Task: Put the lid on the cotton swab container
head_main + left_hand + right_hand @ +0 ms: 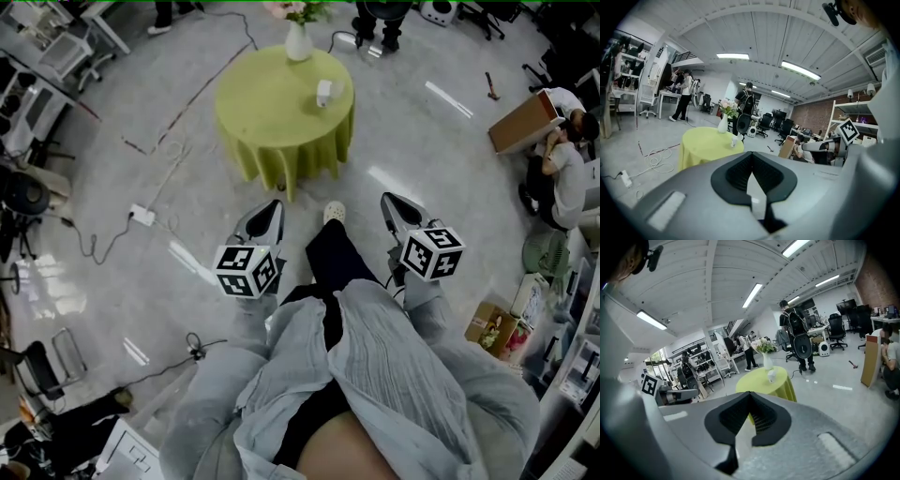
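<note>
Small white cotton swab container (323,92) standing on the round table (253,127) draped in yellow-green cloth, near a white vase (298,41) of flowers. Lid too small to tell whether on or off. Well apart from both tools: left gripper (274,208) and right gripper (388,199) held over the floor (450,169) by the body, each with jaws pressed together at the tips, nothing between. Likely risks on approach: snagging the power strip (142,216) and its cable, bumping the vase, dragging the loose cloth. Glossy grey concrete, open workshop, office chairs, shelving, other people about.
</note>
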A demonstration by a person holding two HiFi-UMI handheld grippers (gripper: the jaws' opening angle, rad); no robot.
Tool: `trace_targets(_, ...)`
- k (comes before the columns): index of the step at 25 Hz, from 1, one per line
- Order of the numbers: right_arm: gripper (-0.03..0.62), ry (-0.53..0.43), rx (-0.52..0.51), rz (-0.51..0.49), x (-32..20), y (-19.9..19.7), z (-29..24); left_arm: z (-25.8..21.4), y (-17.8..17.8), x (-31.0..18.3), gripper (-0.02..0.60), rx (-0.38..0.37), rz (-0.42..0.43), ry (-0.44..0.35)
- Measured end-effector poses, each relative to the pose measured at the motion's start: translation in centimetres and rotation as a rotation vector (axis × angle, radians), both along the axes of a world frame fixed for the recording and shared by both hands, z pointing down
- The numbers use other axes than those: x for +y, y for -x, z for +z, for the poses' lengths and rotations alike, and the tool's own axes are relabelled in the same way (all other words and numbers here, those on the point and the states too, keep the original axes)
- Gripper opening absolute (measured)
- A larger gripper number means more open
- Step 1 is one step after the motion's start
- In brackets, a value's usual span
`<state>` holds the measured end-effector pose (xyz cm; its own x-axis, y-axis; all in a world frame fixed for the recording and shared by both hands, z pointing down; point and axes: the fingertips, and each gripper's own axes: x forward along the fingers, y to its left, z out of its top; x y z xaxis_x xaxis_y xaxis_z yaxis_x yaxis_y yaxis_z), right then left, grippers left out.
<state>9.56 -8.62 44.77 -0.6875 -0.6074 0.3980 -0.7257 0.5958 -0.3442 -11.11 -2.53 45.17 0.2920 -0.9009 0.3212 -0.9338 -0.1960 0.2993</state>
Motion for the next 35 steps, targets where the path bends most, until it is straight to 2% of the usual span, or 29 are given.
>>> trace_targets(7, 0.002, 0.006, -0.009, -0.013, -4.2, 1.0, 0.1, 0.1, 0.7, -4.0, 0.015, -0.013, 0.003, 0.011)
trace_targets(18, 0.002, -0.001, -0.046, -0.024, -14.6, 3.0, -1.0, -1.4, 2.7, -14.7, 0.016, -0.073, 0.015, 0.01)
trace_targets(35, 0.002, 0.057, -0.037, -0.044, -27.0, 4.9, 0.4, 0.2, 5.1, -25.9, 0.016, -0.049, -0.012, 0.074)
